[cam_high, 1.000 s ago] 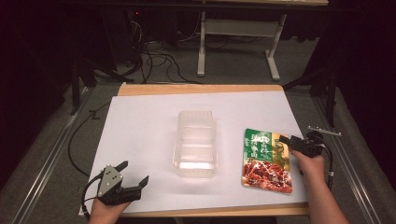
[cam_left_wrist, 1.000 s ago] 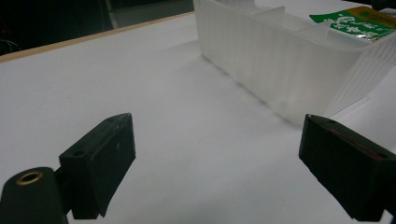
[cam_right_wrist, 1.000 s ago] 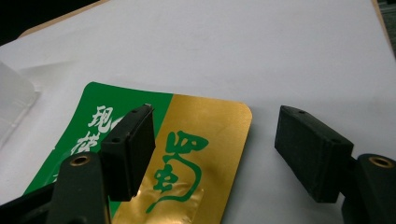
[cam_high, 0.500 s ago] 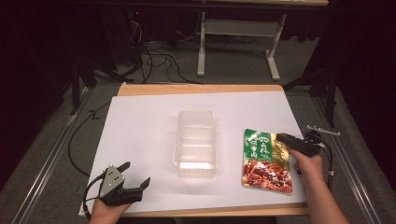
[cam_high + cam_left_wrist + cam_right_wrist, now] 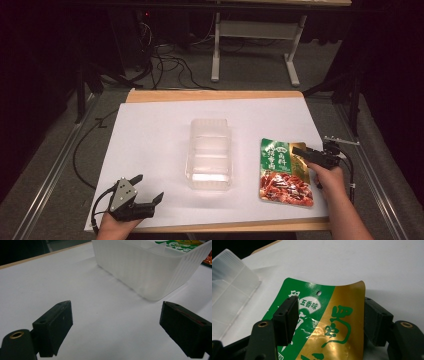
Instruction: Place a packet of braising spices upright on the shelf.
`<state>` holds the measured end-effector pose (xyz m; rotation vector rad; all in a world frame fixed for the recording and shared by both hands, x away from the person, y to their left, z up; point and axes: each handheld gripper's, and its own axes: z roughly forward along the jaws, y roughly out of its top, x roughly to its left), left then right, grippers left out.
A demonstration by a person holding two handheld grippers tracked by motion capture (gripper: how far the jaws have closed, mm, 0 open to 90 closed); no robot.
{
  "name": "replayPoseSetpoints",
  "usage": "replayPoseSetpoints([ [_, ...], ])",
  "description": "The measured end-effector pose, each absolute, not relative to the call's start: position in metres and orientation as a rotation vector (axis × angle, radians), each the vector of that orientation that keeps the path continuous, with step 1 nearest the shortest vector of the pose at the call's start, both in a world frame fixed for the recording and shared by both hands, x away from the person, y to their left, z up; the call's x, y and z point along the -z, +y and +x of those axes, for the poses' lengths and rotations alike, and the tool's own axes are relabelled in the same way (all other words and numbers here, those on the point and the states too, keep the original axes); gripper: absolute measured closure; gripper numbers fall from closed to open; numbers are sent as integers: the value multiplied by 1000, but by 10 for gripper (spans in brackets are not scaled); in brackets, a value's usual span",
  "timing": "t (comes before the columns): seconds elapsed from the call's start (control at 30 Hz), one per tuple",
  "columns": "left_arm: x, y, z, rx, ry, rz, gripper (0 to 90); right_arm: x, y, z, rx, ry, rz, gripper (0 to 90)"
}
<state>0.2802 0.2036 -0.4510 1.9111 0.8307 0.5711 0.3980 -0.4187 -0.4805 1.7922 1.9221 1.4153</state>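
A person seated at a white-covered surface [image 5: 150, 135] works a hand-held gripper in each hand. The right gripper [image 5: 306, 154] reaches over the top right corner of a green-and-gold food pouch [image 5: 282, 172] lying flat near the right edge, just beside a clear plastic container [image 5: 210, 152] at the centre. In the right gripper view the pouch's [image 5: 329, 322] upper edge curls up between the jaws, one on the printed face and one behind the gold corner, with gaps showing on both sides; the jaws appear partly open and not yet clamped, seemingly lined up to pinch that thin edge. The left gripper [image 5: 147, 192] rests near the front left, jaws spread wide and holding nothing, aimed toward the container [image 5: 150, 267], apparently waiting or ready to steady it.
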Motion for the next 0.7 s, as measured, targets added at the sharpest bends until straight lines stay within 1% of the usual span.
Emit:
replayPoseSetpoints([
  [0.33,452,203,281,-563,823,1920,126,480,-416,396,-1416,1992,1754,398],
  [0.47,453,203,281,-555,820,1922,128,480,-413,394,-1399,2033,1722,462],
  [0.6,453,202,281,-551,814,1926,131,480,-407,393,-1346,2109,1679,468],
  [0.7,453,202,280,-550,812,1926,134,481,-404,392,-1324,2133,1662,496],
])
